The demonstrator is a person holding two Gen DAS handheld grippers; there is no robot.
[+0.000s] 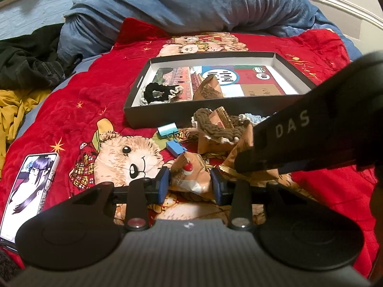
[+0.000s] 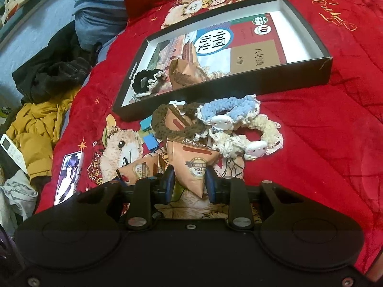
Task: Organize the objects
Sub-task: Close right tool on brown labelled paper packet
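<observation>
— Red bear-print blanket, black box open. Status?
— Right gripper clamps a triangular snack packet; left gripper brackets another packet, grip unclear. Step: pickup. Next: carry into box.

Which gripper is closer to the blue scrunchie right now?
Right. The right gripper holds a snack packet just below the blue scrunchie. The left gripper sits farther off, across the pile.
</observation>
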